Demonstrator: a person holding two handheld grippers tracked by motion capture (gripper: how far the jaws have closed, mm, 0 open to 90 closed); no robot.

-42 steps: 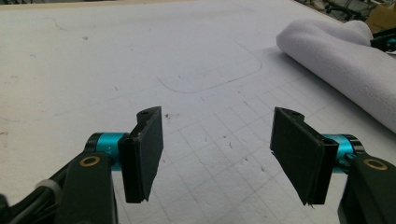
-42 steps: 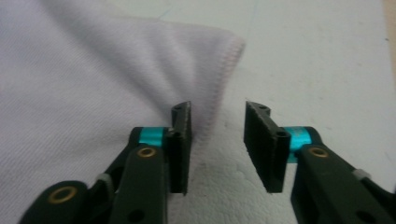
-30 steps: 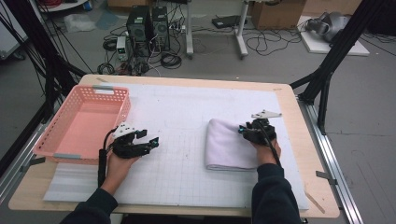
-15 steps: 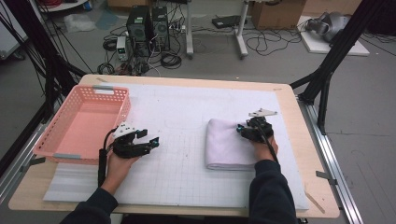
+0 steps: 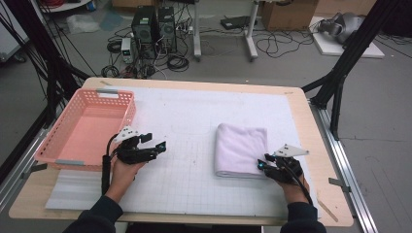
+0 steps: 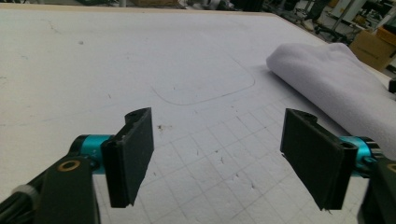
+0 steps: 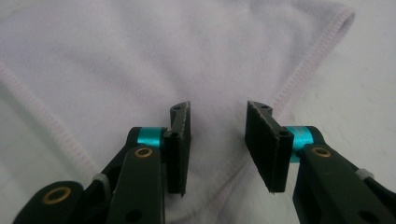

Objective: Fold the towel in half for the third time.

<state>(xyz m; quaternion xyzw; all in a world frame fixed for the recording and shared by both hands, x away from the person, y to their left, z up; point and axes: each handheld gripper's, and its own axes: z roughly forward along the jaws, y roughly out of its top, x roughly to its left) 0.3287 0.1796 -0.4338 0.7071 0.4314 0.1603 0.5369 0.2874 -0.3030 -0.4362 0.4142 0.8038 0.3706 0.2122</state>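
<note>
The folded white towel (image 5: 241,149) lies at the surface's (image 5: 194,109) 4 o'clock. The right claw (image 5: 261,165), released and narrowing, hovers over its near corner; next it must pinch that hem. The left claw (image 5: 156,145), just widened, waits empty.

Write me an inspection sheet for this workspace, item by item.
Surface: wooden table covered by a white gridded mat; faint marks on the mat.
Job's things: folded white cloth towel lying flat, right of centre.
Clutter: empty pink plastic basket at the left edge.
Grippers: left gripper jaws wide apart, having just opened further, nothing between them, low over bare mat beside the basket. Right gripper at the towel's near right corner, jaws partly apart over the cloth, having just closed a little; no grip seen.
Cables: black cable trails along the left forearm.
Surroundings: computer towers, loose floor cables, cardboard boxes beyond the table; black frame posts on both sides.
</note>
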